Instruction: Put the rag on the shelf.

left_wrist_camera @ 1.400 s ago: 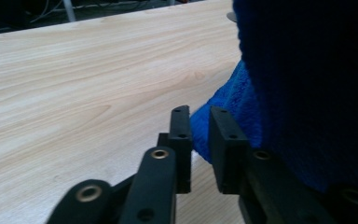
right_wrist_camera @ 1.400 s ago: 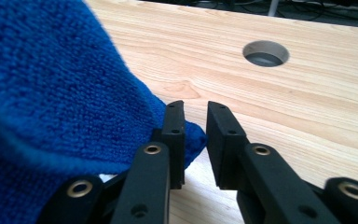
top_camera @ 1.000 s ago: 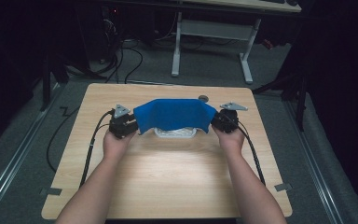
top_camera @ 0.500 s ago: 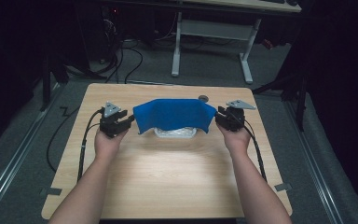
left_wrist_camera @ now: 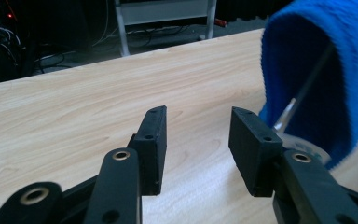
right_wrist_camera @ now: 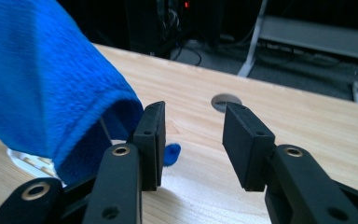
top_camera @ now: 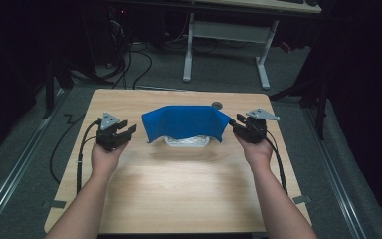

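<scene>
A blue cloth [top_camera: 184, 122] lies draped over a white, see-through container [top_camera: 186, 142] at the middle of the wooden table [top_camera: 179, 189]. My left gripper [top_camera: 128, 128] hovers just left of the cloth, apart from it. Its jaws have just been opening and hold nothing. In the left gripper view the cloth [left_wrist_camera: 317, 70] hangs at the right, over the container's rim [left_wrist_camera: 303, 145]. My right gripper [top_camera: 234, 125] sits close to the cloth's right end. Its jaws have also just been opening, with nothing between them. The cloth [right_wrist_camera: 42, 79] hangs beside its left jaw.
A round cable hole [top_camera: 217, 105] sits in the table behind the cloth, also seen ahead of the right gripper [right_wrist_camera: 226, 100]. Beyond the table stands a white desk frame [top_camera: 189, 50] on a dark floor with loose cables [top_camera: 129, 59]. Bare wood stretches in front of the container.
Both grippers have drawn outward and up from the cloth's two ends, and their jaws stand wider. The cloth stays draped over the container.
</scene>
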Tool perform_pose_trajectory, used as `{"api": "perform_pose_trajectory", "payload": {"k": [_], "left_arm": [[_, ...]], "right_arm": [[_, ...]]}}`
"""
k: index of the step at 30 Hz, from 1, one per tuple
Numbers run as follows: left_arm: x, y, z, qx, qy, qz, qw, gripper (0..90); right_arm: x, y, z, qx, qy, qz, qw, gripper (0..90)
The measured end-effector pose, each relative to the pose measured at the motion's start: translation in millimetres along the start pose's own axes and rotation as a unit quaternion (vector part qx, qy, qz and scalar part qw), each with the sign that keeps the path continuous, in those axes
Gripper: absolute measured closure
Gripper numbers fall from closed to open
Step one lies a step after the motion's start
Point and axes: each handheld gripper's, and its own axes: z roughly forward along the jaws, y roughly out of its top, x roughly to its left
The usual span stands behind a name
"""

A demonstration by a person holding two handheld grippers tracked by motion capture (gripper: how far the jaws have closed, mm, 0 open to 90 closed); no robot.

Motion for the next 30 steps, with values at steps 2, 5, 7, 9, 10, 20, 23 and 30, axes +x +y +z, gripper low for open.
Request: {"api": "perform_pose_trajectory", "payload": {"k": [2, 5, 7, 9, 10, 20, 23, 30], "left_arm": [[-2.9, -2.8, -4.8, -0.002, 0.001, 0.004, 1.0000, 57.2], [-6.2, -7.9, -11.8, 0.002, 0.001, 0.006, 1.0000, 56.7], [-8.4, -12.0, -17.2, 0.002, 0.000, 0.006, 1.0000, 56.2], [-10.7, -16.5, -23.2, 0.001, -0.003, 0.004, 1.0000, 56.1], [-11.9, -18.8, -26.5, 0.001, -0.004, 0.004, 1.0000, 56.0], [-39.3, -44.8, -59.9, 0.008, -0.024, 0.020, 0.9995, 53.8], [-50.9, -53.5, -66.8, 0.013, -0.040, 0.010, 0.9991, 52.9], [-93.2, -69.8, -68.4, 0.027, -0.082, 0.015, 0.9962, 50.7]], "right_arm": [[0.5, -2.1, -4.9, 0.000, 0.002, -0.001, 1.0000, 59.1], [3.4, -4.3, -13.4, 0.007, -0.005, -0.018, 0.9998, 56.8], [6.1, -5.1, -20.4, 0.006, -0.005, -0.026, 0.9996, 55.7], [9.3, -7.3, -28.7, -0.006, -0.006, -0.032, 0.9995, 54.7], [10.7, -7.6, -32.1, -0.001, -0.007, -0.038, 0.9993, 53.6], [38.2, -24.0, -68.3, -0.007, 0.005, -0.078, 0.9969, 48.2], [48.3, -34.0, -77.0, -0.001, 0.012, -0.078, 0.9969, 45.5], [75.7, -66.7, -91.1, 0.014, 0.026, -0.077, 0.9966, 39.2]]}}
